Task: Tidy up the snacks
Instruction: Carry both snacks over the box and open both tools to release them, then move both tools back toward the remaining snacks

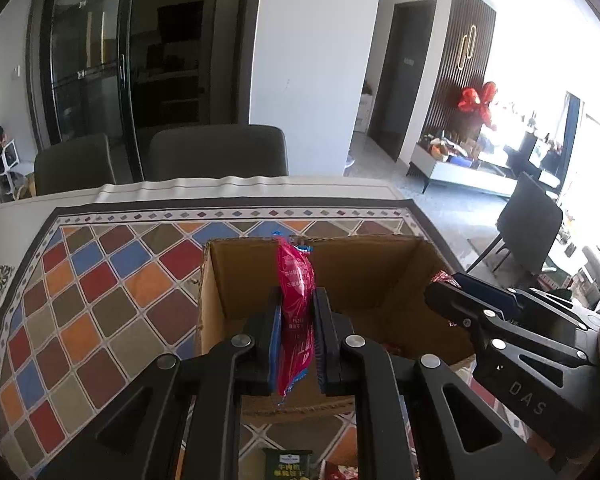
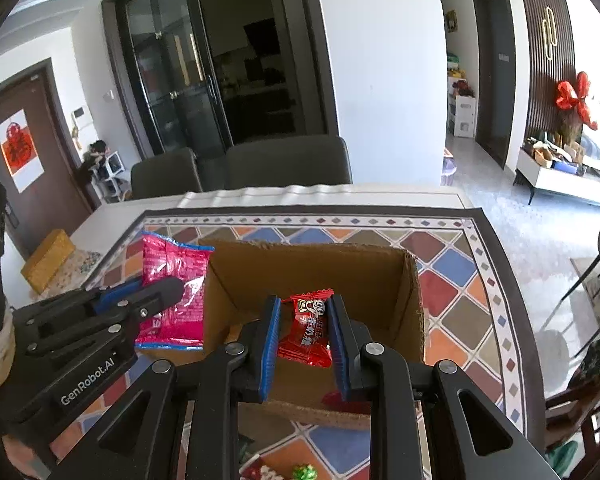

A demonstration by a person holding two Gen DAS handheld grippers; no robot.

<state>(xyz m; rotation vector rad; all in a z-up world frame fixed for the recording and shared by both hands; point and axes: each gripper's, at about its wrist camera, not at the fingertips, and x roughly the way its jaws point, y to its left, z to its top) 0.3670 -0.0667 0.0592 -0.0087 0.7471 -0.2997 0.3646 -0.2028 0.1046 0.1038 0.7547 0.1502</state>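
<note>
Cardboard box [image 2: 414, 292] open; left hand-held gripper [image 1: 297, 332] clamps pink packet [image 1: 296, 300], right hand-held gripper [image 2: 305, 330] clamps red candy [image 2: 306, 328].

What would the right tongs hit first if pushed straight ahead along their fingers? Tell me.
Probably the far inner wall of the cardboard box. The right tongs, shut on the red candy, point over the box's near edge into its open interior, and nothing stands between. Depth is uncertain through the fisheye.

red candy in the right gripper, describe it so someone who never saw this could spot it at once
On the table with the multicoloured diamond-patterned cloth stands an open cardboard box. Over it, the right gripper pinches a small red candy between blue pads. Unlike the larger, flat pink packet in the left gripper, it is squat, glossy red with white print.
</note>
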